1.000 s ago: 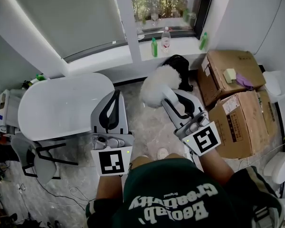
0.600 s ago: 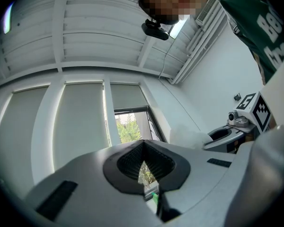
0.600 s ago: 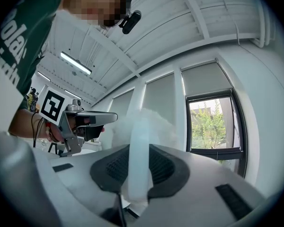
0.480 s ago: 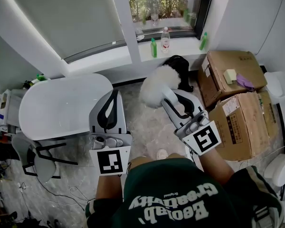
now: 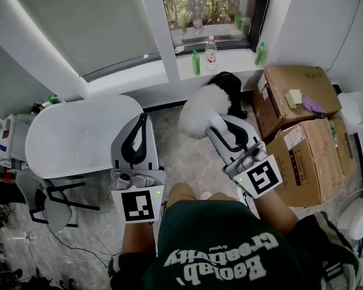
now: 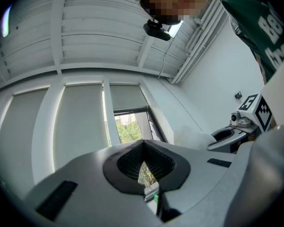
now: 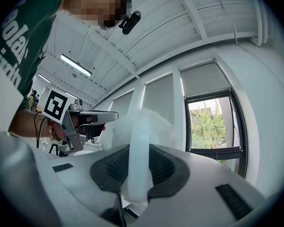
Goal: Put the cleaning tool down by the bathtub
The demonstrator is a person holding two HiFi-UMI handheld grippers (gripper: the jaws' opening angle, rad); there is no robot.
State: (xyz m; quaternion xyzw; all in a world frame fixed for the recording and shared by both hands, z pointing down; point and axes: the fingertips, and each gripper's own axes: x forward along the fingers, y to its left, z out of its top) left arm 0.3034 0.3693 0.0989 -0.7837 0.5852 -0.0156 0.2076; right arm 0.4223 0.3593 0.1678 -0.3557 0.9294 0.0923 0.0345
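Grips the cleaning tool (image 5: 203, 107) by its pale handle in the right gripper (image 5: 220, 124), fluffy head just past the jaw tips, bathtub (image 5: 78, 136) off to that gripper's left. Lies lengthwise along the jaws, head pointing forward toward the window (image 5: 210, 9). Holds nothing in the left gripper (image 5: 144, 121), jaws pressed together.

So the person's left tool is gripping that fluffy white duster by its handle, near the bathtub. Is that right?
No, the side is wrong. It is the right tool that grips the fluffy white duster by its handle, near the bathtub. The right gripper view shows the handle clamped between that tool's jaws. The left tool is shut on nothing.
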